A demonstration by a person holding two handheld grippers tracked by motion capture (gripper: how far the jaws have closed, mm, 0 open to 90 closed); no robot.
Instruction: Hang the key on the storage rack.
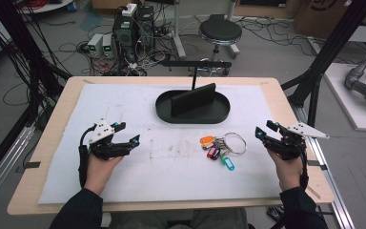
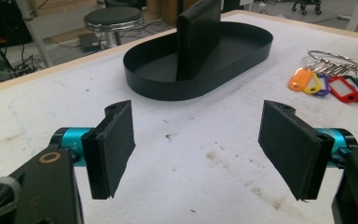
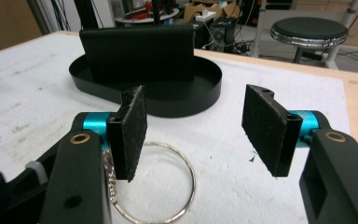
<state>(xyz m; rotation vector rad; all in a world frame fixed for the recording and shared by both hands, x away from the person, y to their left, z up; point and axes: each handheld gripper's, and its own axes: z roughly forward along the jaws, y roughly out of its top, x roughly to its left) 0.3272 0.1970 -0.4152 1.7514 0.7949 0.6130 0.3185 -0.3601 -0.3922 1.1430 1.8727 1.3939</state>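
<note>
Both claws are released, jaws spread wide with nothing between the pads. In the high view the left claw [image 1: 126, 136] sits at the lower left of the frame over the white surface [image 1: 124, 105], and the right claw [image 1: 263, 132] at the lower right, just beside the key ring [image 1: 221, 145] — a metal loop with orange, red, green and purple tags lying flat, right of centre. The black oval tray [image 1: 193, 113] stands above it, at upper centre — well apart from both claws.

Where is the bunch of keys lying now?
In the high view the bunch of keys lies on the white mat, right of centre, just before the black tray, nearer the right gripper.
</note>
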